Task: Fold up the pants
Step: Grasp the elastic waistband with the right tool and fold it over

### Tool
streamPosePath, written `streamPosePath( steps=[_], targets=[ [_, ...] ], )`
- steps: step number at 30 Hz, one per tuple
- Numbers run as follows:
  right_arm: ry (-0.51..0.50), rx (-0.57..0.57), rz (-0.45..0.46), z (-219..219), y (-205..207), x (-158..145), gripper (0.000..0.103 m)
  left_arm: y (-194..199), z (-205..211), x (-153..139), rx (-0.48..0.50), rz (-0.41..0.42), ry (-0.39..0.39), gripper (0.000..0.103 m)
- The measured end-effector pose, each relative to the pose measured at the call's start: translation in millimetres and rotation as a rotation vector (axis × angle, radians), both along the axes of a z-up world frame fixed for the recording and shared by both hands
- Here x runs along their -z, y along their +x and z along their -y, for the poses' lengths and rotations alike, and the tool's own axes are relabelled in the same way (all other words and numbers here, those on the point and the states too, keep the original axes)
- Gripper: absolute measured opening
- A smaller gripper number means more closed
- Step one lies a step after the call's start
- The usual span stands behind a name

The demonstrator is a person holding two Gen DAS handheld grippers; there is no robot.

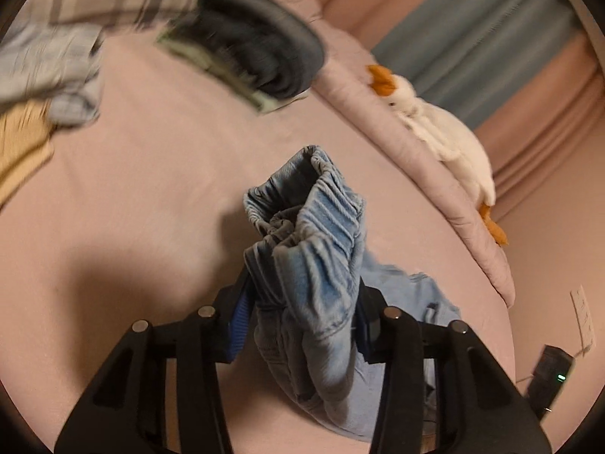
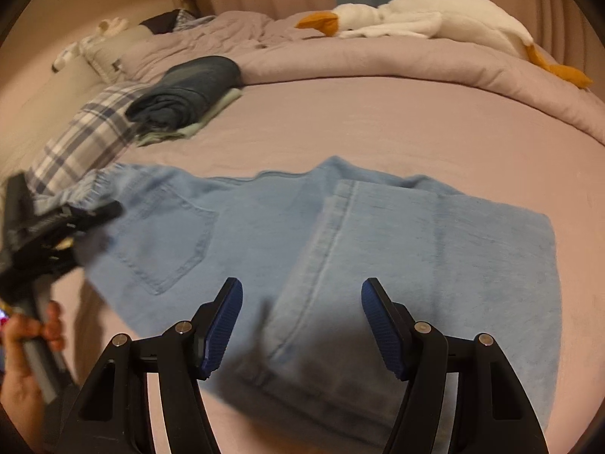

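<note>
Left gripper [image 1: 302,317] clamped on bunched elastic waistband of light-blue denim pants [image 2: 340,234]; right gripper [image 2: 301,325] apart above folded leg, gripping nothing. Risk: waistband slipping free if tugged, dragging the folded leg askew.

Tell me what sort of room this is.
Most likely a bedroom: the jeans lie on a bed sheet, a rolled quilt runs along the far edge, and a stuffed goose rests on it before curtains.

Two wrist fisheyes over a bed [image 2: 378,121]
Each looked steeply down, close above it; both showed the light-blue pants [image 1: 317,234] and plush goose [image 2: 416,15].
</note>
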State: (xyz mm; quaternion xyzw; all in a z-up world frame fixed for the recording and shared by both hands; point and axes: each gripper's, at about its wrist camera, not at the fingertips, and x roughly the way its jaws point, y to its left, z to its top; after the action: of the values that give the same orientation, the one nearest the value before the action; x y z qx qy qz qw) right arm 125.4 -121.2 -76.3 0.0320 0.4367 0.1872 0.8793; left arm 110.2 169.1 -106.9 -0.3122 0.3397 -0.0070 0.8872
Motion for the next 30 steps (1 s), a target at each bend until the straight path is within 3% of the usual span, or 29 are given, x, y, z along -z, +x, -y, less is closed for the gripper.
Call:
streamPosePath(
  steps=[3, 11, 14, 19, 21, 22, 24, 27, 29, 30],
  targets=[
    [-0.017, 0.010, -0.027, -3.1, 8.6, 12.4, 0.057, 0.1, 12.7, -16.9, 0.037, 0.051, 0.050, 0.043],
    [-0.029, 0.004, -0.001, -9.4, 14.5, 20.3, 0.056, 5.9, 87.2, -64.7, 0.221, 0.181, 0.180, 0.043],
    [0.146, 0.037, -0.037, 17.4, 11.7, 16.4, 0.056, 10.6, 133.0, -74.9, 0.320, 0.206, 0.247, 0.042],
    [0.565, 0.232, -0.070, 112.7, -14.7, 13.3, 0.056, 16.8, 203.6, -68.6, 0.465, 0.203, 0.335, 0.042],
    [0.767, 0.296, -0.087, 152.2, -23.8, 20.5, 0.065, 20.0, 231.4, -56.0, 0.546, 0.173, 0.339, 0.044],
    [0.822, 0.325, -0.106, 163.8, -25.2, 26.1, 0.073, 21.3, 247.6, -46.0, 0.607, 0.152, 0.326, 0.045],
    [0.928, 0.346, -0.191, 178.8, -21.7, 44.0, 0.076, 20.5, 269.2, -28.2, 0.686, 0.097, 0.323, 0.045],
    [0.987, 0.354, -0.249, 186.9, -16.6, 54.9, 0.076, 7.4, 271.7, -14.9, 0.727, 0.076, 0.325, 0.045],
    [0.922, 0.331, -0.294, 179.8, -11.8, 51.4, 0.076, -1.2, 257.9, -18.7, 0.730, 0.087, 0.292, 0.048],
    [0.851, 0.306, -0.319, 171.4, -7.1, 47.7, 0.076, -6.3, 244.4, -22.1, 0.708, 0.093, 0.282, 0.055]
  ],
)
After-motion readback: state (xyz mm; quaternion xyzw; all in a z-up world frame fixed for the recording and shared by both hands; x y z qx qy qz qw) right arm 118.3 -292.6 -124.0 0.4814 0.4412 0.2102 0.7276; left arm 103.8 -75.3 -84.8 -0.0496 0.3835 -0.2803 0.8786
